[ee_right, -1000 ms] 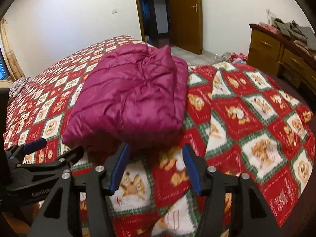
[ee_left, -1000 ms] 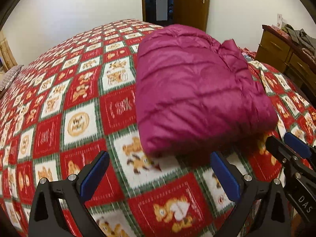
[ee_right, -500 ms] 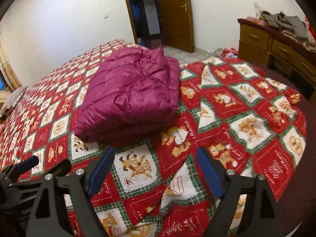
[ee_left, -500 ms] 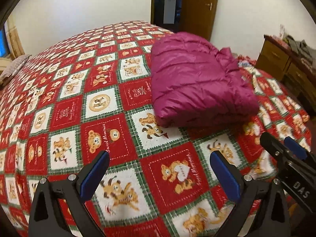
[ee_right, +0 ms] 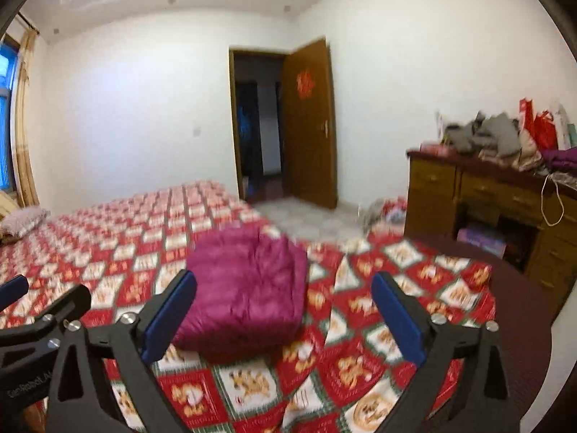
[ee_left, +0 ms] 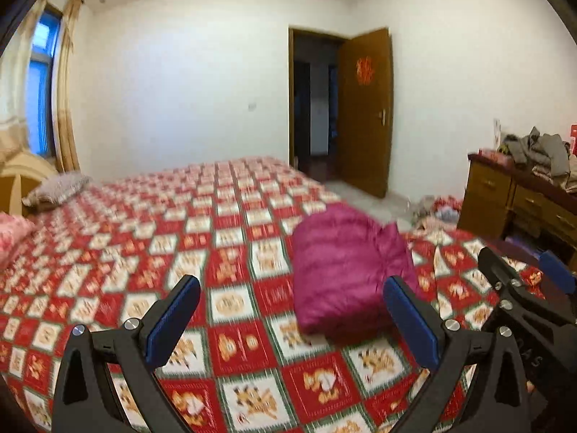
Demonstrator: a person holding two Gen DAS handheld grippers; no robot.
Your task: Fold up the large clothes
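A magenta quilted jacket [ee_left: 346, 270] lies folded into a compact bundle on the bed's red, white and green checked cover [ee_left: 202, 252]. It also shows in the right wrist view [ee_right: 249, 288]. My left gripper [ee_left: 292, 321] is open and empty, held back above the cover in front of the jacket. My right gripper [ee_right: 285, 317] is open and empty, also pulled back from the jacket. The right gripper shows at the right edge of the left wrist view [ee_left: 523, 281]; the left gripper shows at the left edge of the right wrist view [ee_right: 39, 306].
Pillows [ee_left: 57, 187] lie at the bed's far left. A wooden dresser [ee_right: 479, 195] piled with clothes and bags stands at the right. An open brown door [ee_right: 306, 126] is at the back. Clothes lie on the floor [ee_left: 436, 213] beyond the bed.
Both grippers have drawn back and tilted up from the jacket, so the room's walls and ceiling now show. The jacket stays folded on the bed. Both grippers stay open.
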